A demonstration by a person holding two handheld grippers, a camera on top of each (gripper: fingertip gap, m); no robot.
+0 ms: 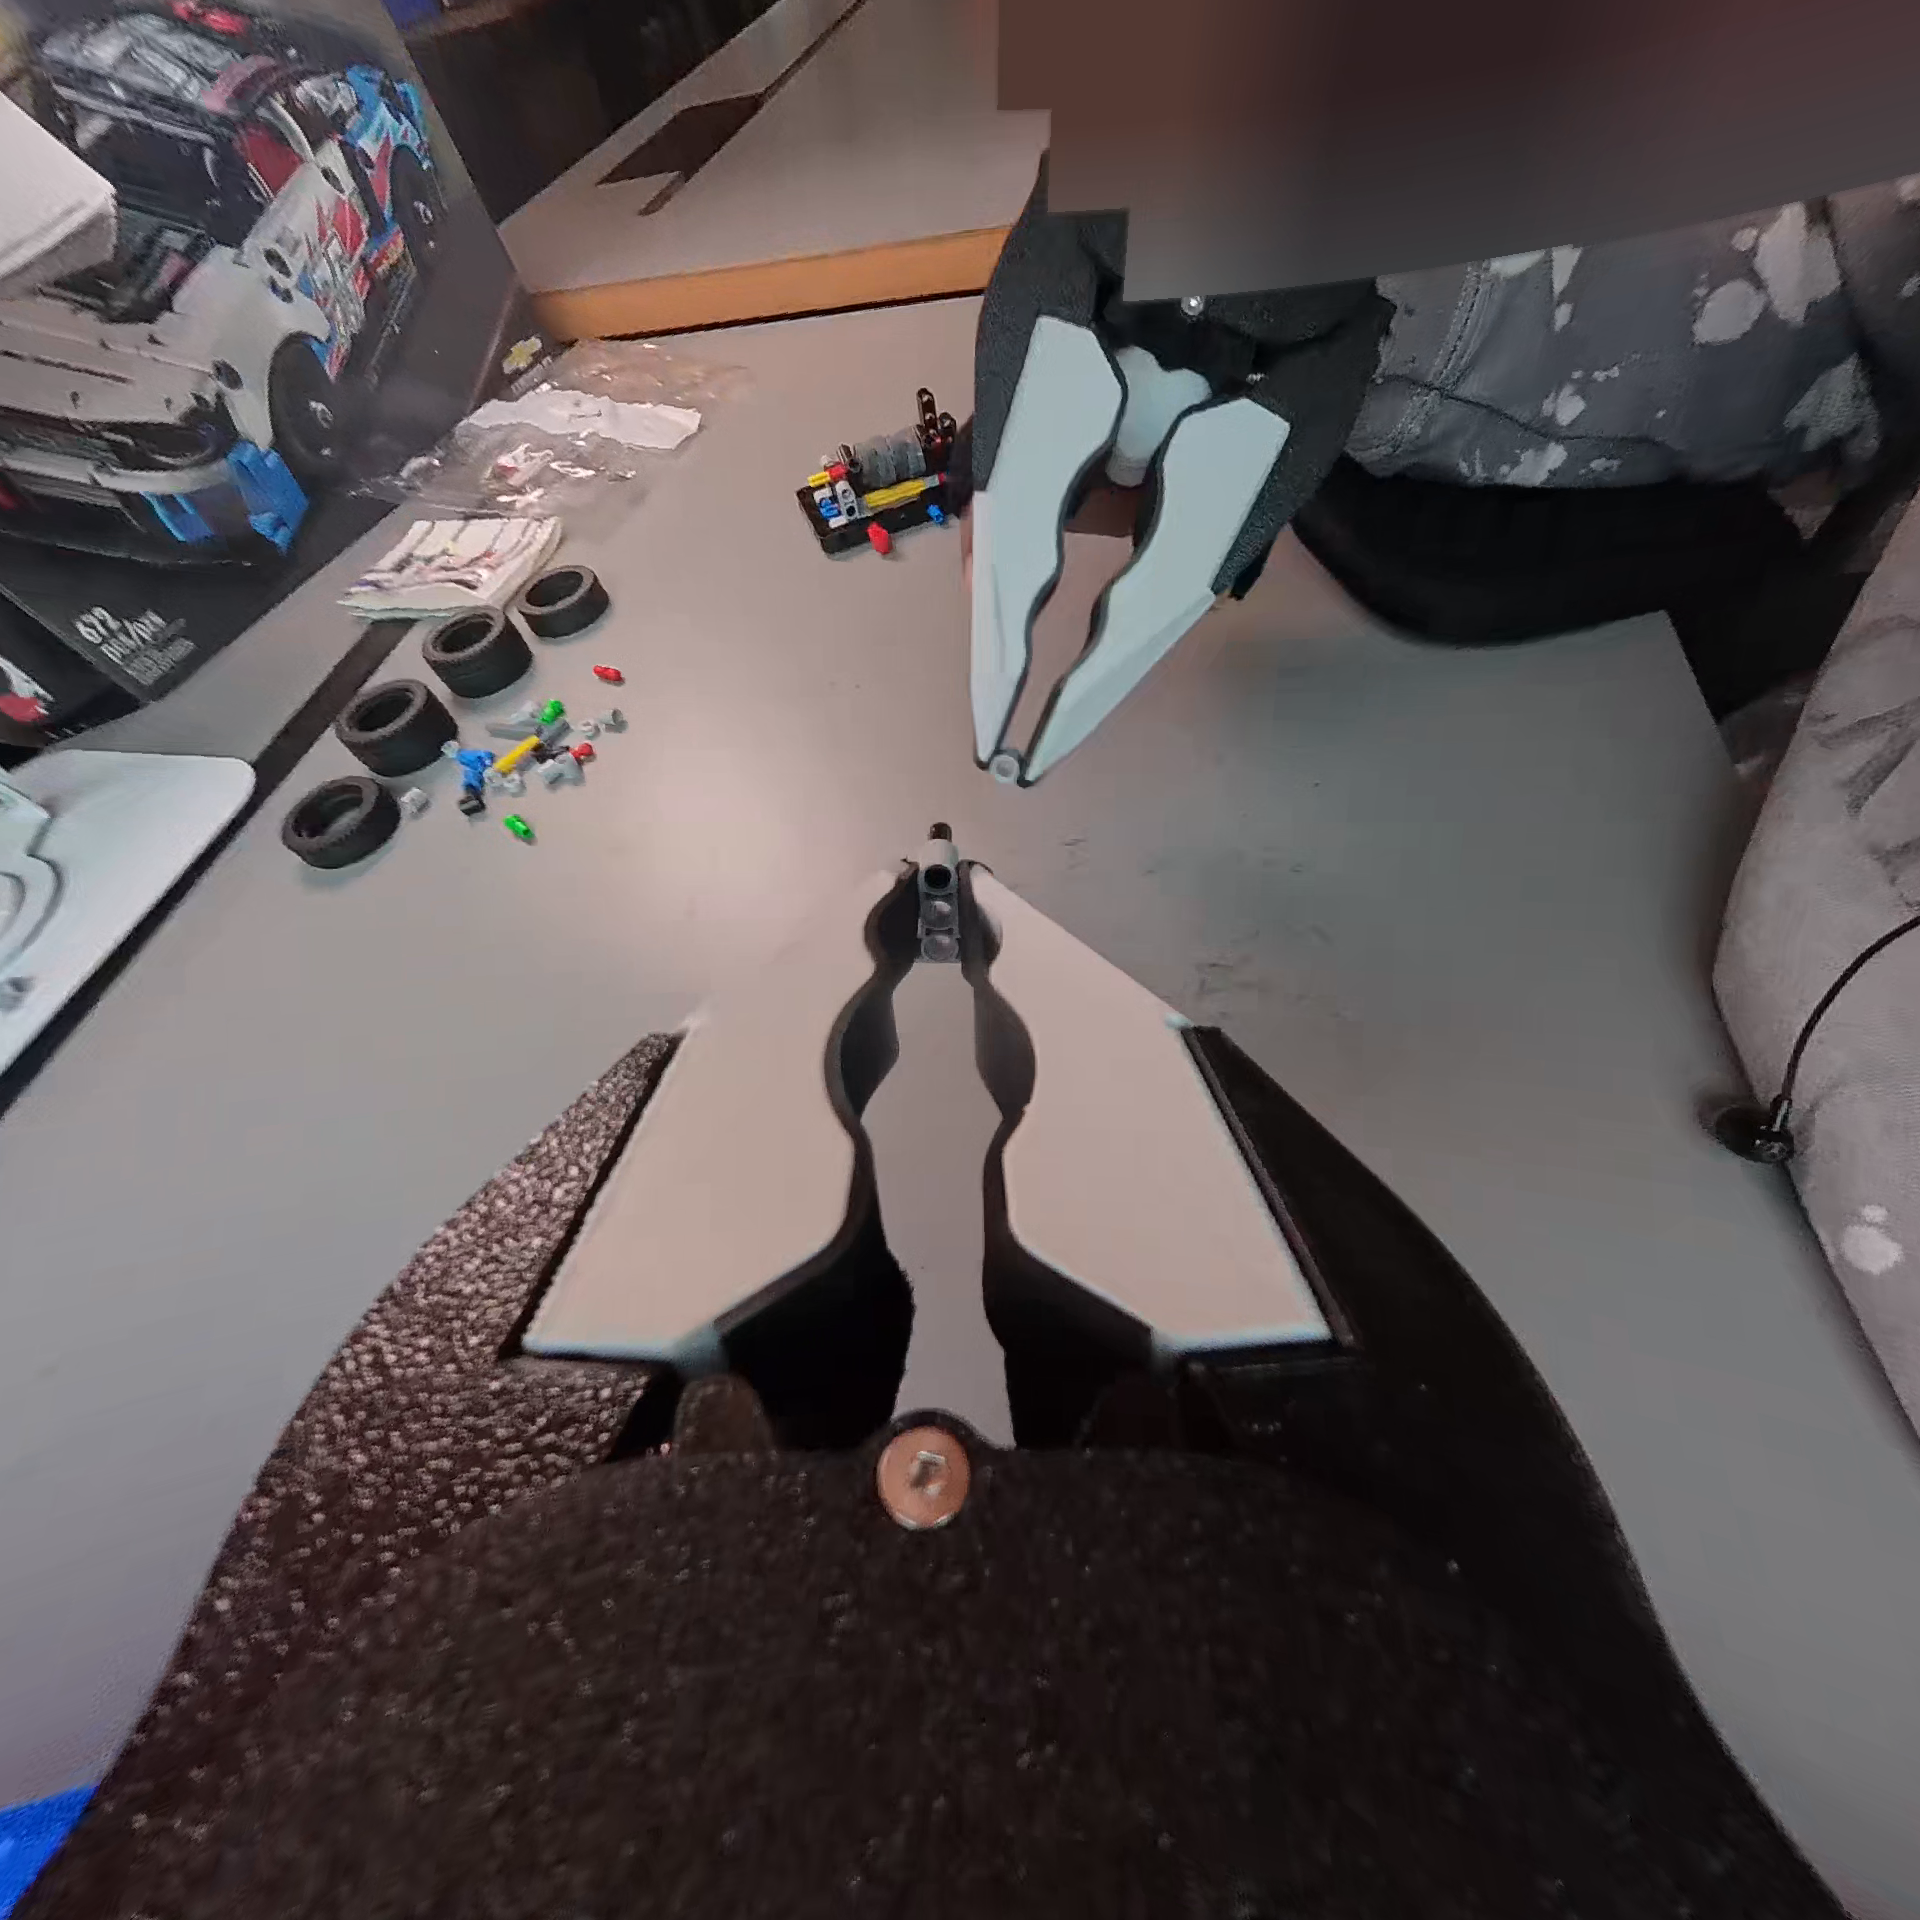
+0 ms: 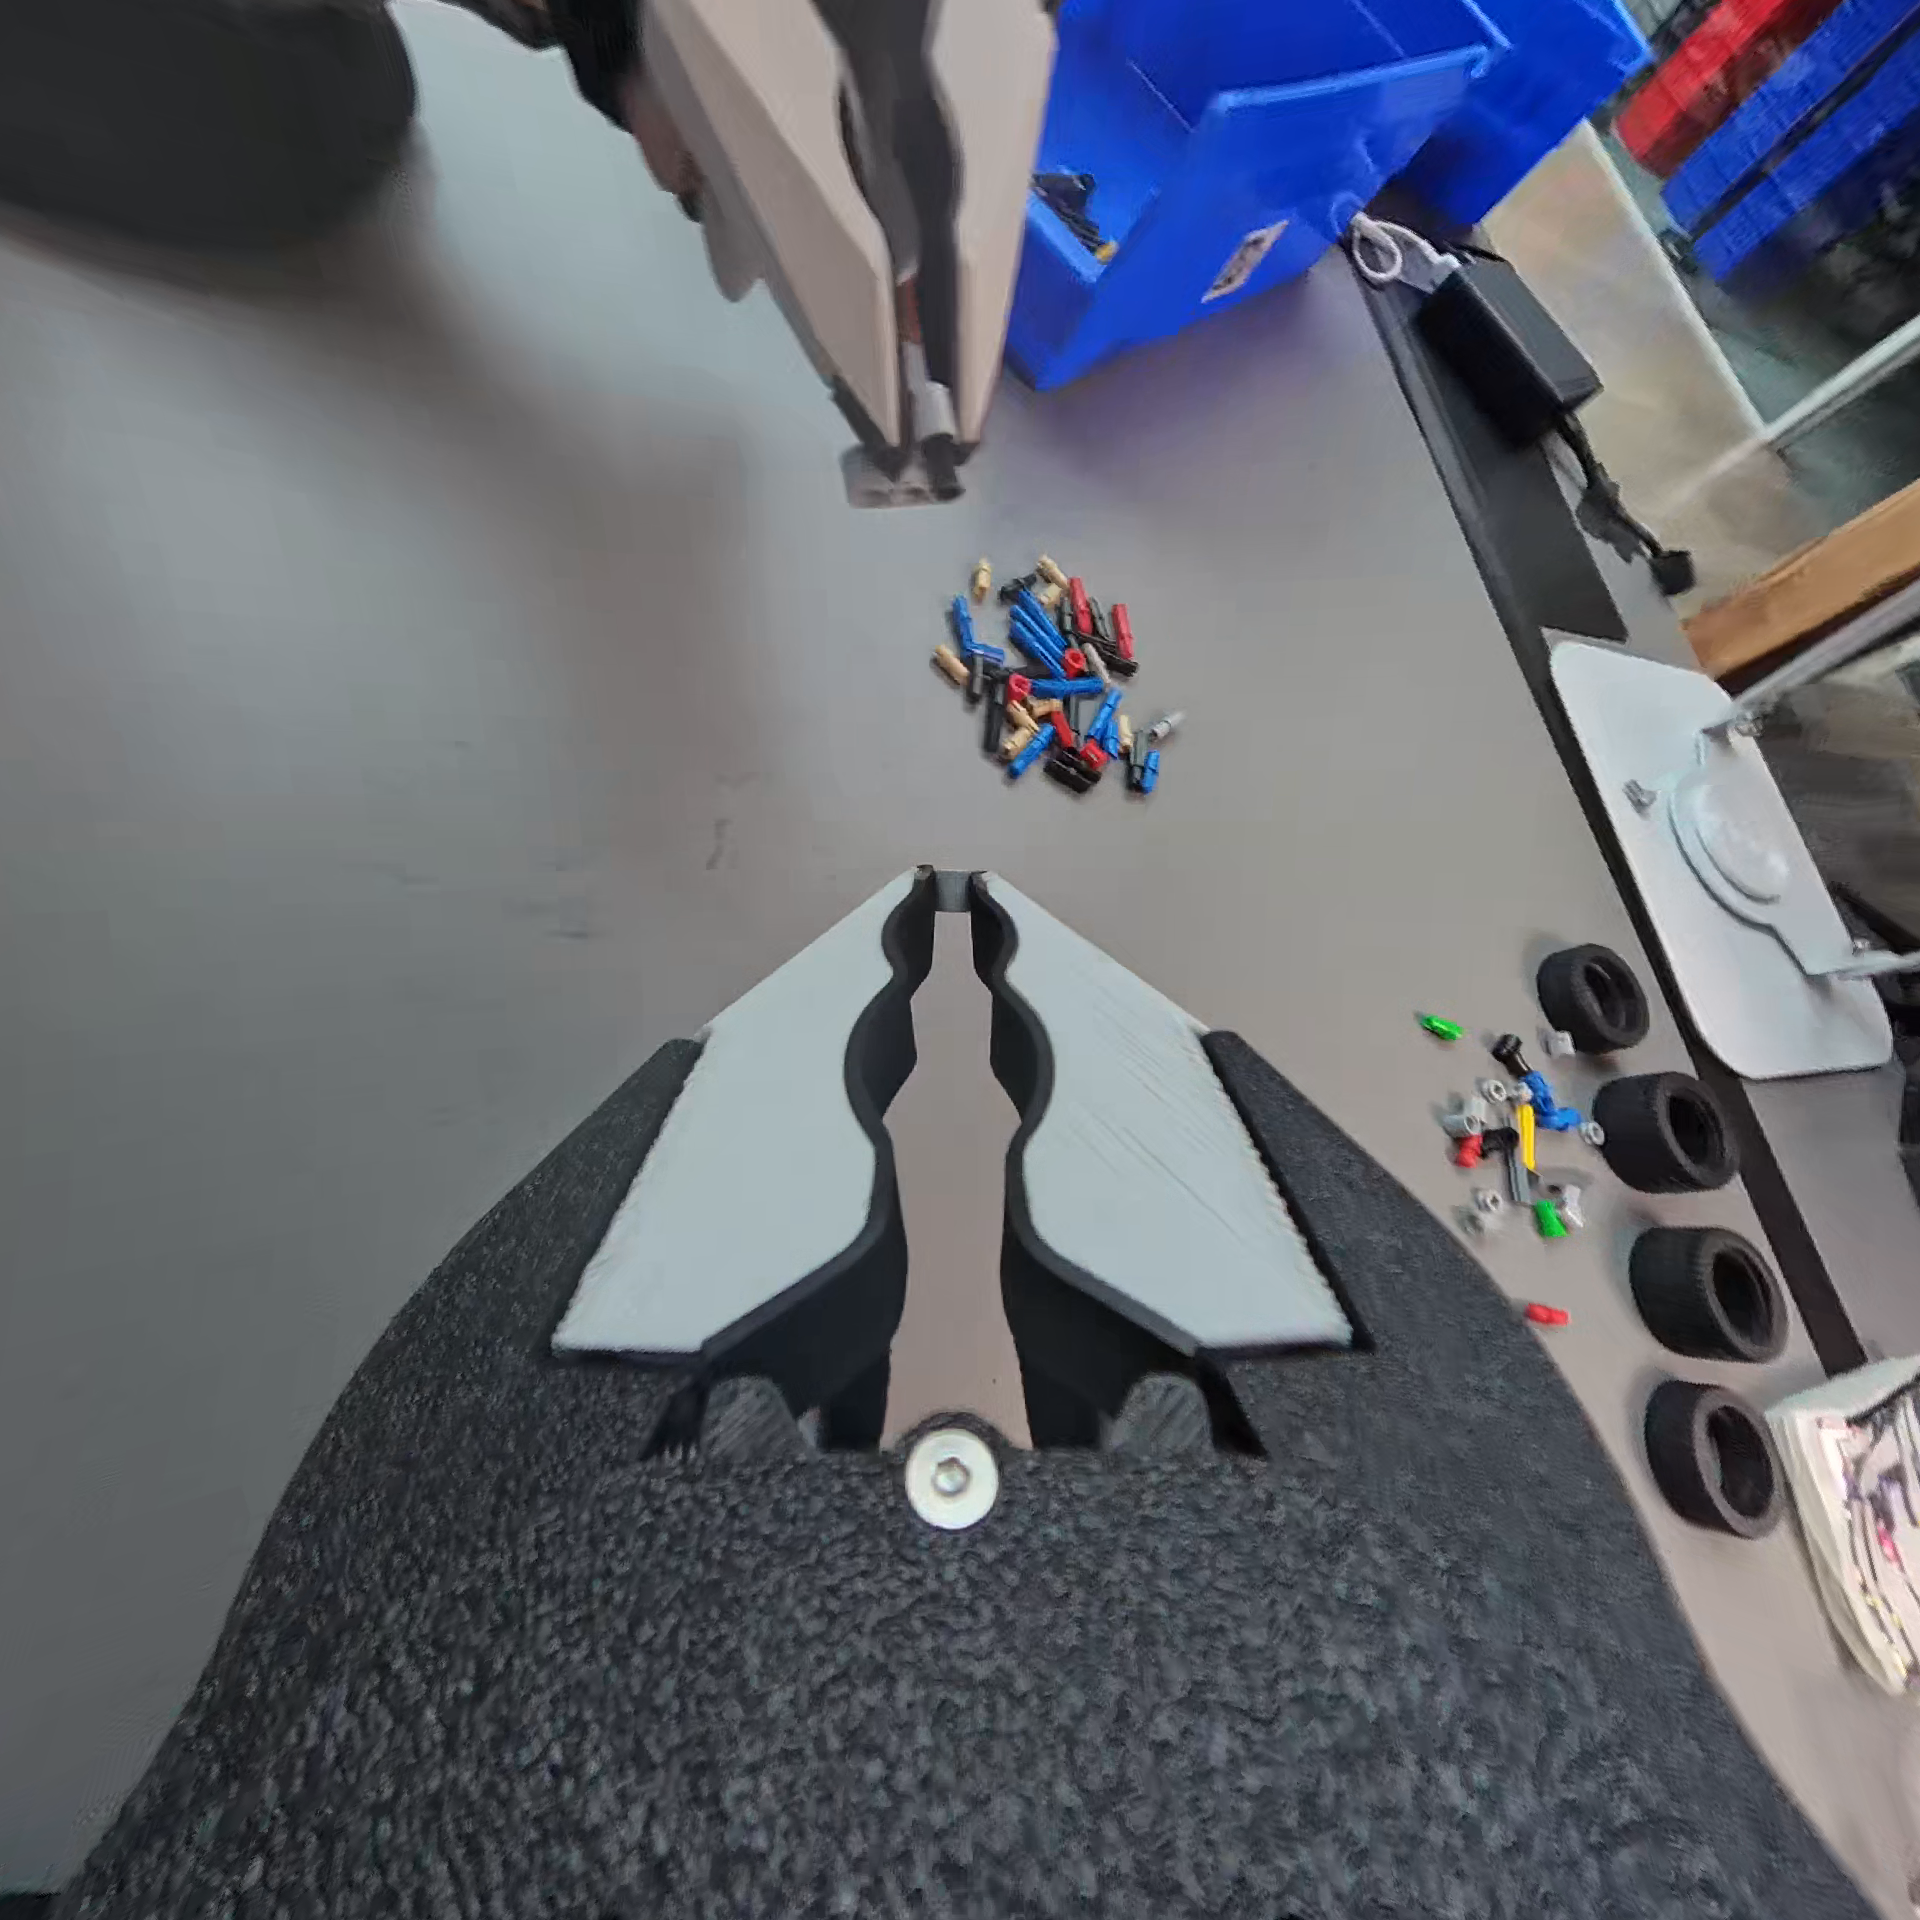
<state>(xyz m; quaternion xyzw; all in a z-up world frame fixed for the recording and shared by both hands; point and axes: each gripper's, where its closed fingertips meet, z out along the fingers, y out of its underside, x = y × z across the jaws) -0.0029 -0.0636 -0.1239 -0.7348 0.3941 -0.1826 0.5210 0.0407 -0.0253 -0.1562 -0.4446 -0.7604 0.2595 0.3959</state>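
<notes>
Left hand-held gripper: closed on a small grey perforated beam, pinched at the very tips so that a dark peg at its end projects forward, clear of the fingers.
Right hand-held gripper: closed on a small grey bush, held only at the tips; in the left wrist view it points down toward the left one, the two tips near but apart.
Relation: both pieces are held above the bench, the bush facing the beam's exposed peg; a tip-only grip appears to leave each mating end free.
Loose pins: a heap of blue, red, black and tan pieces on the bench, just ahead of the right gripper.
Small parts: a mixed scatter beside four black tyres set in a row.
Sub-assembly: a partly built black block with coloured pins, standing farther back.
Surface: smooth grey bench, matte.
Room: a printed box showing a model car, folded booklet, blue bin and stacked crates behind.
</notes>
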